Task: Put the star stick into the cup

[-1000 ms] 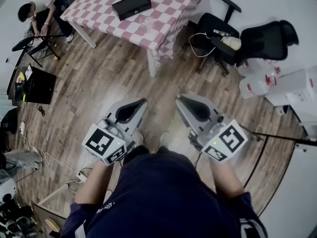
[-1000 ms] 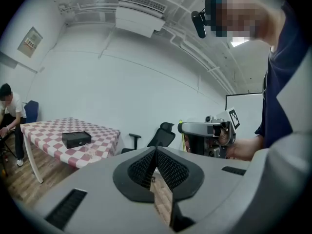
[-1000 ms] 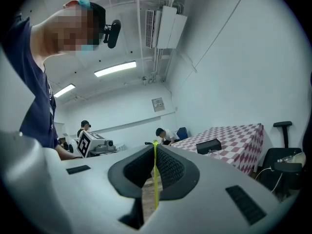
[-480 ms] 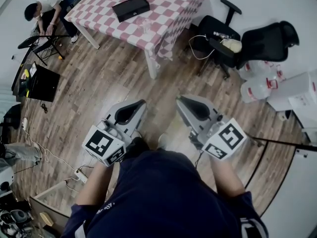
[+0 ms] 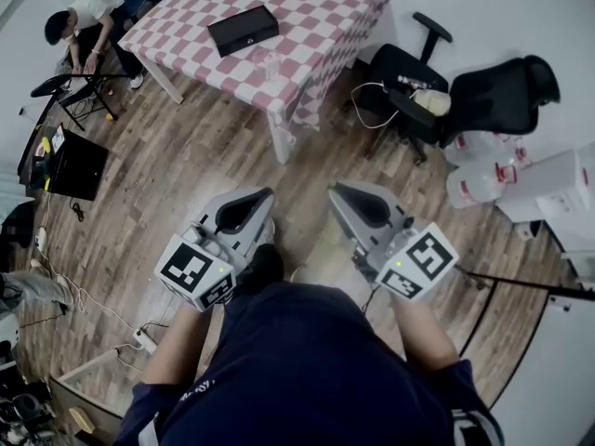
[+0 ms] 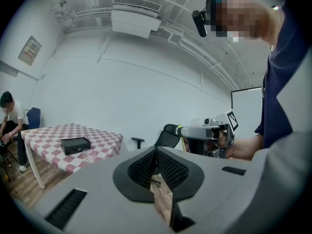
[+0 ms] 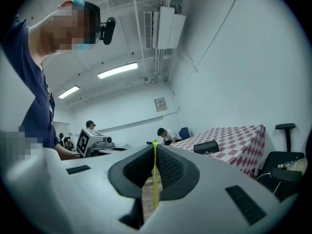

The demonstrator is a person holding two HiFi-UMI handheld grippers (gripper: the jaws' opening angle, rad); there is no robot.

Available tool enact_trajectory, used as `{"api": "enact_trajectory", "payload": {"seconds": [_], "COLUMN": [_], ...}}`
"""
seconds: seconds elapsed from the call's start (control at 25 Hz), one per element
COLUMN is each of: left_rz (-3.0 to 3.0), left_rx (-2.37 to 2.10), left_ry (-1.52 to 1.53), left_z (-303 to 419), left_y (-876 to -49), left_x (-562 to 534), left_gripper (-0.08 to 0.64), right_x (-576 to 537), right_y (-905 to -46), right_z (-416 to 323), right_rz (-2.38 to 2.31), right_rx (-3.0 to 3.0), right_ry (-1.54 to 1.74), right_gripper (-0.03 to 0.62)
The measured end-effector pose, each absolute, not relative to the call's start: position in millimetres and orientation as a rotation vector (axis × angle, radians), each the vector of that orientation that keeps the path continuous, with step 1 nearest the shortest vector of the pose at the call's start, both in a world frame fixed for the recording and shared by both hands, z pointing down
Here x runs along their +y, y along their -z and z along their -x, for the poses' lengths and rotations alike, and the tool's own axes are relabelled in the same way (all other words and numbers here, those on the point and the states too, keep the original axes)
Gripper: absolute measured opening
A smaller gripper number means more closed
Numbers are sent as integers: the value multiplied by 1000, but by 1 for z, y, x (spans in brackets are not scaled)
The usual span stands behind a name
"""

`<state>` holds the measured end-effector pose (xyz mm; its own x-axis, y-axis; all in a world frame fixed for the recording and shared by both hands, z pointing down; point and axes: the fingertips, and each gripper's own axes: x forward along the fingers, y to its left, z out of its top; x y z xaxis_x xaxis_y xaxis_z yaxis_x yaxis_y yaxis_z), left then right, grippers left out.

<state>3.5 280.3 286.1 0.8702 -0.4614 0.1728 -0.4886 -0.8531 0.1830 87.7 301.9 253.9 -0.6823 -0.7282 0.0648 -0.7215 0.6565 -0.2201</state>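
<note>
Right gripper view: right hand-held gripper (image 7: 155, 145) has its jaws pressed together on a thin yellow-green stick (image 7: 155, 179), which stands upright in the slit between the pads. Its top pokes just past the jaw tips; I cannot make out the star.

Left gripper view: left hand-held gripper (image 6: 156, 150) has its jaws meeting at the tips with nothing between them; only floor shows through the gap lower down.

Head view: both tools are held level over the wooden floor (image 5: 186, 156), side by side and apart. The cup (image 5: 270, 63), clear and hard to see, stands well ahead of both tools on the checkered surface (image 5: 316, 17), just beside a black box (image 5: 243, 29). From the left tool it sits ahead and to the left (image 6: 87, 154).

Step, as I judge it: carrying the stick toward the cup, insertion not yet begun.

Next move calls for closing the gap to the surface, bringing the right tool above the cup, and tipping the stick's lower end down into the mouth before releasing. The left tool could steady the cup.
</note>
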Motion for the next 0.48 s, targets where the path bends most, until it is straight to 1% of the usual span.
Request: {"api": "enact_trajectory", "payload": {"seconds": [0.24,0.48], "left_rz": [-2833,-2816], "left_rx": [-697,-661], "left_ry": [-161,-160], "left_z": [-9,2], "left_y": [-293,-307], "left_x": [222,137], "left_gripper": [35,35], "right_x": [247,161], "right_y": [-265,-274], "right_z": [-91,-80], "right_rz": [1272,1326], "right_rx": [2844,2820], "right_ry": [374,393], "right_gripper": [25,25]}}
